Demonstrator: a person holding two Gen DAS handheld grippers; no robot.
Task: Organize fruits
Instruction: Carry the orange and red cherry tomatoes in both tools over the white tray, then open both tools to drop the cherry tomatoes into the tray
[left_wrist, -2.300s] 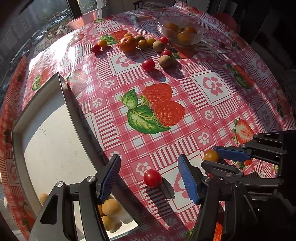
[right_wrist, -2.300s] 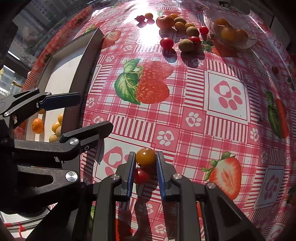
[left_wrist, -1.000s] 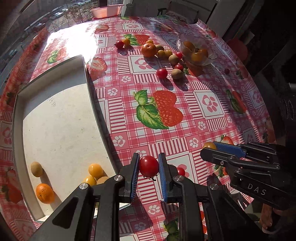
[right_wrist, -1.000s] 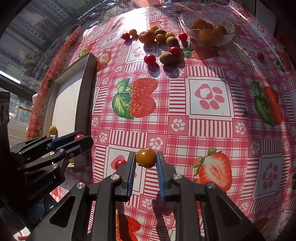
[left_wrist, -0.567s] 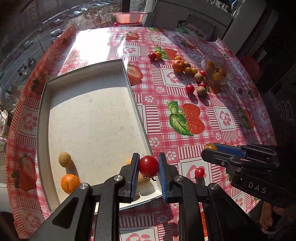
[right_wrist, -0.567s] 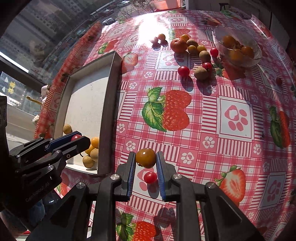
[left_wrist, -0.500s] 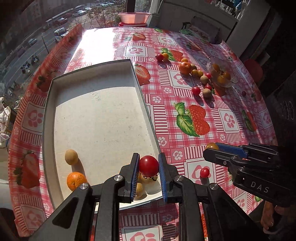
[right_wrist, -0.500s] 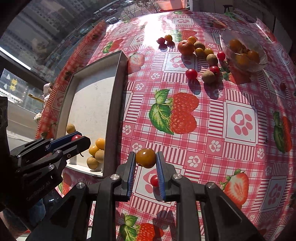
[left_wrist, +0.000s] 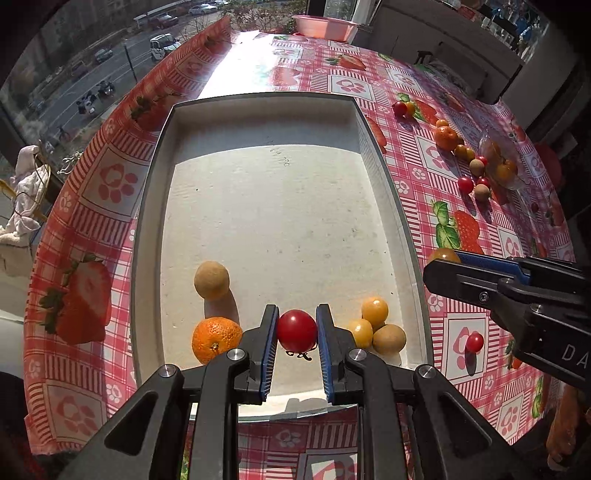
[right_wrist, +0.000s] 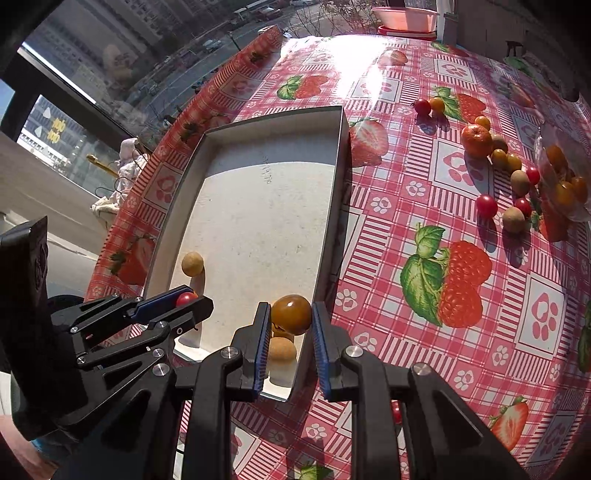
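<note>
A round table is covered by a glossy red-and-white checked oilcloth (left_wrist: 417, 192) printed with strawberries, green leaves and paw marks; strong sunlight is reflected off its far part. A pink plastic basin (left_wrist: 325, 27) is seen past the table's far edge, by the window. Through the glass, a street with parked cars (left_wrist: 162, 40) is visible well below. A bundle of white cloth (left_wrist: 22, 206) is hung on yellow wire beside the table's left edge.
</note>
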